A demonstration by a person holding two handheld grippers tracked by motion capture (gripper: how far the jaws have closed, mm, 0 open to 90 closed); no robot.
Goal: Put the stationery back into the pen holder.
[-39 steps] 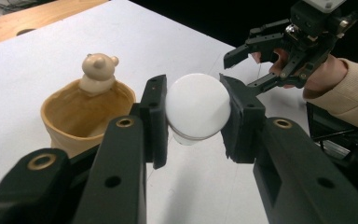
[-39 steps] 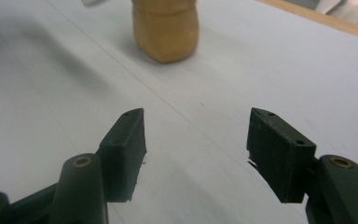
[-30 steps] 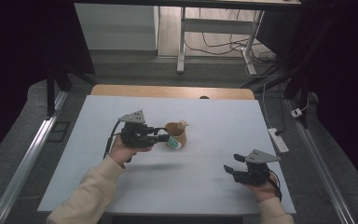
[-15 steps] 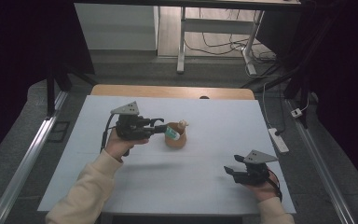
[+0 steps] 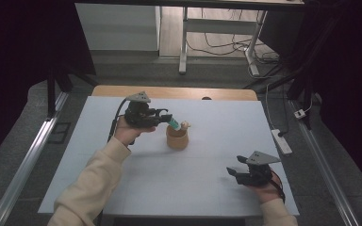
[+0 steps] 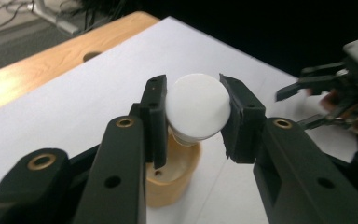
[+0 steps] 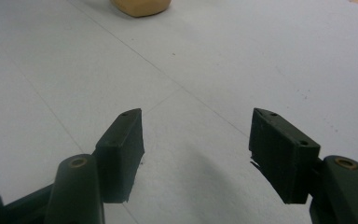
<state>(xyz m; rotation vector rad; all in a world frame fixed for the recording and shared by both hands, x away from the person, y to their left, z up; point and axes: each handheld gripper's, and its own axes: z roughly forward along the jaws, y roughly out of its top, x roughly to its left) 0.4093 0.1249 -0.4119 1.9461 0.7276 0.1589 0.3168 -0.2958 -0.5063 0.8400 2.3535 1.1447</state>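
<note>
- The left gripper is clamping a white round-ended tube between its two black jaws.
- A tan wooden cup is standing on the white table directly beneath the tube.
- The right gripper is appearing at the far right edge.

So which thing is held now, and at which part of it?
The left gripper holds a tube by its white cap end, above the cup. The right gripper holds nothing.
</note>
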